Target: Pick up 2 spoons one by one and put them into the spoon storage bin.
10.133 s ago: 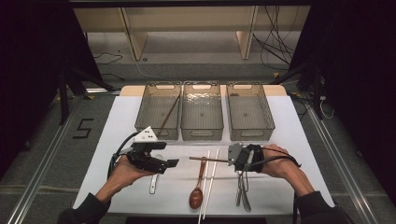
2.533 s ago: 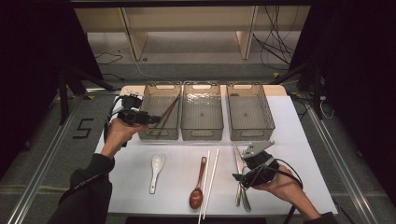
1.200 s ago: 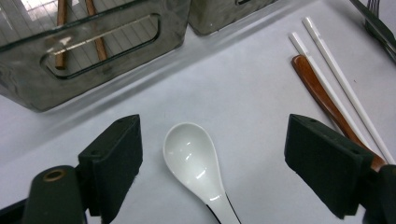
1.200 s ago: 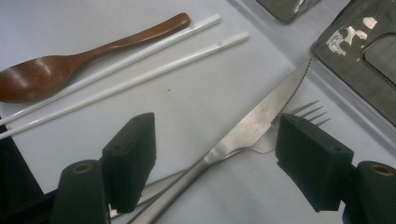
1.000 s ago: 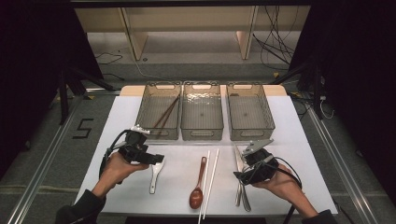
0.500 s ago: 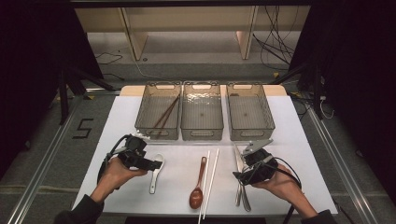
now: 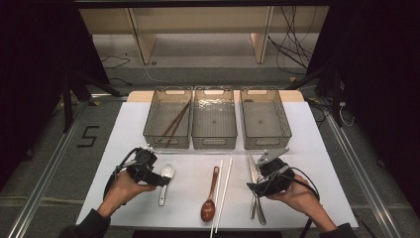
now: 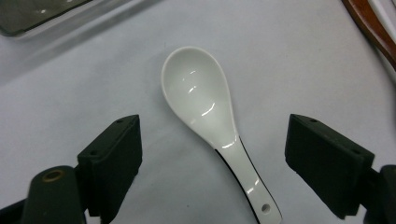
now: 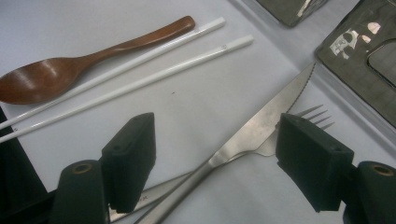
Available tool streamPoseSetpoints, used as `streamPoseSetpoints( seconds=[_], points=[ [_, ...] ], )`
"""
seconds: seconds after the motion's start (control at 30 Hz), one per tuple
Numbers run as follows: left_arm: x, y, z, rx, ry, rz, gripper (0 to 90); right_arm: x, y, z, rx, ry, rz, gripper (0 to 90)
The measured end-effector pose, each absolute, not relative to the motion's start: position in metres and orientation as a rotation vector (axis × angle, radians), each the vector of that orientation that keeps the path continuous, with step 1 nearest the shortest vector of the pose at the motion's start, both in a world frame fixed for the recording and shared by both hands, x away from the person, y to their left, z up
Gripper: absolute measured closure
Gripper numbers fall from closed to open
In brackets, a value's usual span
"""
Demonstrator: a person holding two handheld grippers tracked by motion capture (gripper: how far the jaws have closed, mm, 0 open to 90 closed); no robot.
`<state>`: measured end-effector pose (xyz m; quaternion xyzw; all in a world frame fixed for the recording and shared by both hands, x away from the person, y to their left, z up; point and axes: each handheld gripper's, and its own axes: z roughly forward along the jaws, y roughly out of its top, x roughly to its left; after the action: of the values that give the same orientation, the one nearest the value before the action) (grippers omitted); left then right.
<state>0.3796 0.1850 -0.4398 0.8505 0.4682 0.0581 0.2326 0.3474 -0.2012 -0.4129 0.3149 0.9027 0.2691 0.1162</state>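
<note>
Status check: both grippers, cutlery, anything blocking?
Left gripper open, fingers straddling white spoon, not touching. Right gripper open over knife and fork. Both flat on table. Nothing in the way.

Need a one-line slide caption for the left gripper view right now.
Open left gripper straddling the handle of a glossy white ceramic soup spoon lying bowl-up on the white table.

The white spoon (image 8: 205, 105) looks like glossy glazed ceramic, lying on a smooth matt table (image 8: 303, 60). The knife (image 9: 261, 126) is shiny metal; the brown spoon (image 9: 70, 60) is satin-finished wood.
</note>
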Motion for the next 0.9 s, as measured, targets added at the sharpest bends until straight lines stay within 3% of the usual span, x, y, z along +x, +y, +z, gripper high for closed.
streamPoseSetpoints(
  seconds=[0.53,0.9],
  points=[
    [0.378,0.182,-0.447,2.376,1.279,0.133,20.0,0.346,-0.2,-0.412,0.926,2.641,0.784,29.7],
    [0.376,0.179,-0.454,2.435,1.256,0.099,27.1,0.345,-0.199,-0.412,0.916,2.641,0.776,29.7]
  ],
)
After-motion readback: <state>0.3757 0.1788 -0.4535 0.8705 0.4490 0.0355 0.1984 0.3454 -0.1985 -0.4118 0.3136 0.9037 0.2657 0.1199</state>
